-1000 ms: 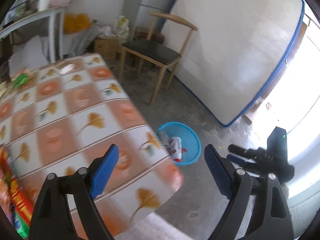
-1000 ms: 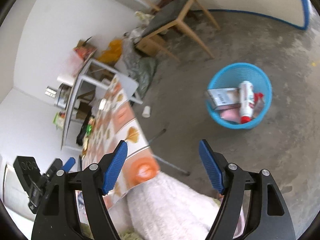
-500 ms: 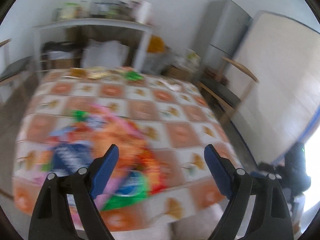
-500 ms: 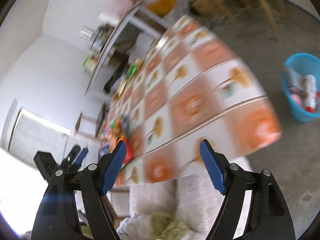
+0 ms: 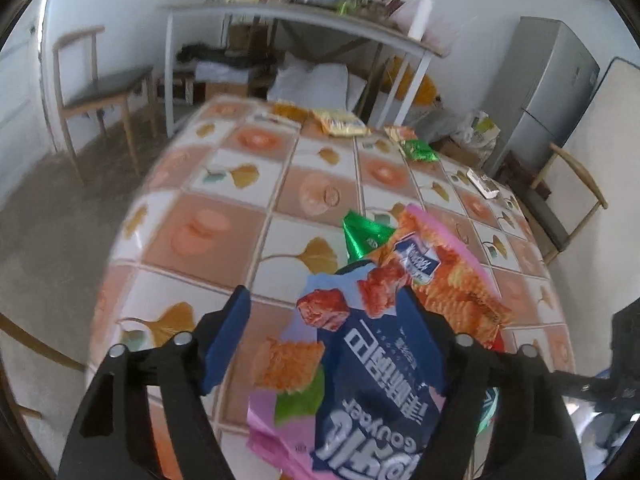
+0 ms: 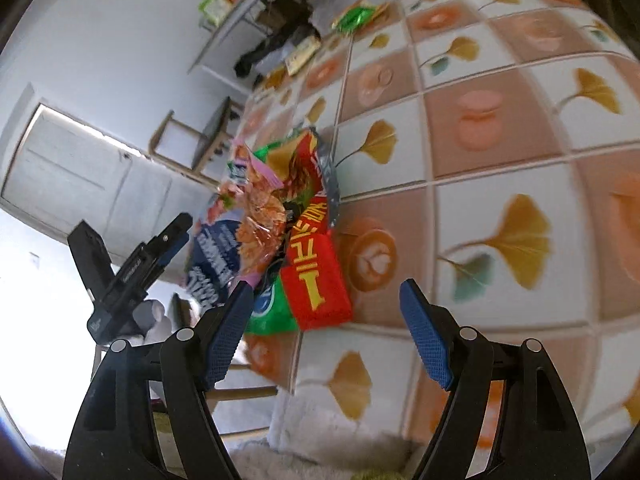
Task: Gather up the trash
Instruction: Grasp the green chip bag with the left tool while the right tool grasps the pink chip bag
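Note:
A pile of snack bags lies at the near end of the table: a blue bag on top, an orange chips bag and a green wrapper. My left gripper straddles the blue bag. Its jaws are closing, the left pad stands clear of the bag and the right pad is hidden behind it. My right gripper hangs open over the tablecloth, its left finger beside a red bag of the same pile. In the right wrist view the left gripper reaches in from the left.
More wrappers lie at the table's far end: a yellow one, a green one, a white one. A chair stands at the left, another at the right. Behind are a shelf table and a fridge.
Both views have swung away from the floor and the blue basket to the table. The left gripper has come down over the pile of bags and its jaws have narrowed.

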`<state>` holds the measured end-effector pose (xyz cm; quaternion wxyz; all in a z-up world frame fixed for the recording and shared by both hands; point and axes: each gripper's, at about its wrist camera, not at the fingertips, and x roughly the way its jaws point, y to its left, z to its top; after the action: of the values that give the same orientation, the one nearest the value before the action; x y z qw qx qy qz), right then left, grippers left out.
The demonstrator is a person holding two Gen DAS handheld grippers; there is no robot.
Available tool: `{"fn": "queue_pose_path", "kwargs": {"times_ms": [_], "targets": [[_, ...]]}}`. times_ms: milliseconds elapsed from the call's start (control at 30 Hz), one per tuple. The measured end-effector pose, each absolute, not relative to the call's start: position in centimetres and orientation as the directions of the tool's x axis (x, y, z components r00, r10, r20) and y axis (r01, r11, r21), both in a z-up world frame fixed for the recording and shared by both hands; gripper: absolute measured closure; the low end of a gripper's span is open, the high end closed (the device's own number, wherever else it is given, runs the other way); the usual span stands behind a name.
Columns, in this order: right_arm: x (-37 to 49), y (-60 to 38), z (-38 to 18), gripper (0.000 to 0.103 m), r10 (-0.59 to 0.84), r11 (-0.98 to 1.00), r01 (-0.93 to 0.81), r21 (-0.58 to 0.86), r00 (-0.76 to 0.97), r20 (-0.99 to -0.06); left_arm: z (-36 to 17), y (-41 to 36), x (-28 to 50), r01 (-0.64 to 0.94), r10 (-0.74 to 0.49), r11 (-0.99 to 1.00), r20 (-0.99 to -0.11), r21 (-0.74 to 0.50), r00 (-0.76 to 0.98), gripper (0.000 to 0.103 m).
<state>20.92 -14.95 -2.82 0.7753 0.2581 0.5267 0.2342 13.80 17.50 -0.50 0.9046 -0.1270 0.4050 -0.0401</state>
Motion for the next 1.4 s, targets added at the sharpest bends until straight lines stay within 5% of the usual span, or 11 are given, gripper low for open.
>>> {"fn": "queue_pose_path", "kwargs": {"times_ms": [167, 400, 533, 967, 1200, 1400], "targets": [[21.8, -13.6, -3.9, 0.048, 0.631, 0.769, -0.103, 0.631, 0.281, -0.723, -1.8, 16.9, 13.1, -0.024, -0.232, 0.948, -0.742, -0.316, 0.629, 0.036], [21.3, -15.1, -4.7, 0.098, 0.623, 0.769, -0.052, 0.637, 0.285, -0.729, -2.1, 13.2, 10.8, 0.06, -0.34, 0.923, -0.736, -0.379, 0.585, 0.037], [19.9, -18.5, -4.0, 0.101, 0.581, 0.782, 0.002, 0.623, 0.359, -0.73, -2.0, 9.5, 9.4, 0.156, -0.424, 0.899, -0.73, -0.408, 0.535, 0.037], [15.9, -25.6, -2.6, 0.095, 0.519, 0.764, 0.108, 0.636, 0.484, -0.705, -1.2, 7.8, 6.5, 0.261, -0.562, 0.822, -0.644, -0.506, 0.52, 0.037], [19.2, -20.0, -1.0, 0.06, 0.635, 0.732, -0.067, 0.678, 0.429, -0.642, -1.0, 11.2, 7.5, 0.144, -0.482, 0.851, -0.64, -0.505, 0.598, 0.038], [22.0, -15.5, -1.4, 0.054, 0.684, 0.712, -0.138, 0.688, 0.354, -0.638, -1.4, 10.1, 7.9, 0.148, -0.403, 0.904, -0.681, -0.402, 0.611, 0.056]]}}
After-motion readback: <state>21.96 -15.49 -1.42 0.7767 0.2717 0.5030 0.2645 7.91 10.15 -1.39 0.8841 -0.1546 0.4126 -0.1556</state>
